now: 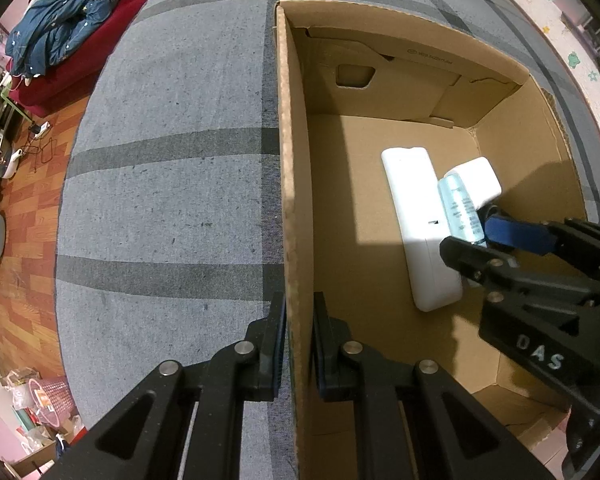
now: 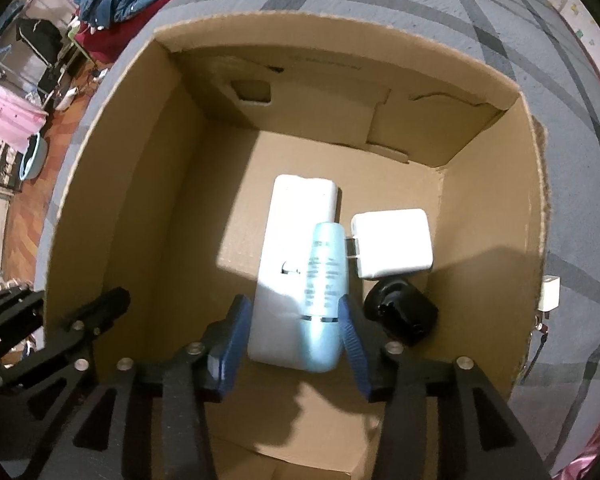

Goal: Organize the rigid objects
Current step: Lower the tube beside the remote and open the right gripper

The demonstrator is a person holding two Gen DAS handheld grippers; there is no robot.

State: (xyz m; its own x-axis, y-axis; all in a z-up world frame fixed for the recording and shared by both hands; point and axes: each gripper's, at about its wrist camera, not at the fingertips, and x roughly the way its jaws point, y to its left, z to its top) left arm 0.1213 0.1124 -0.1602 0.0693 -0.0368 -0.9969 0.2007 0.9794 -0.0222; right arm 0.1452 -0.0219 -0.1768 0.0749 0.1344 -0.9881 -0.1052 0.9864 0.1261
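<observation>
— Where's the bottle?

— In the box (image 2: 100, 184), lying beside the long white case (image 2: 288, 248), between my right gripper's (image 2: 292, 332) spread fingers. One pad touches it; the other stands apart, so I'm not squeezing it.

— And your left gripper (image 1: 299, 344)?

— Pinched shut on the box's wall, steadying it.

— Which step?

— Placing, I'd say. Next I lift the right straight out, clear of the bottle (image 2: 325, 280), white adapter (image 2: 392, 242) and black piece (image 2: 402, 312).
</observation>
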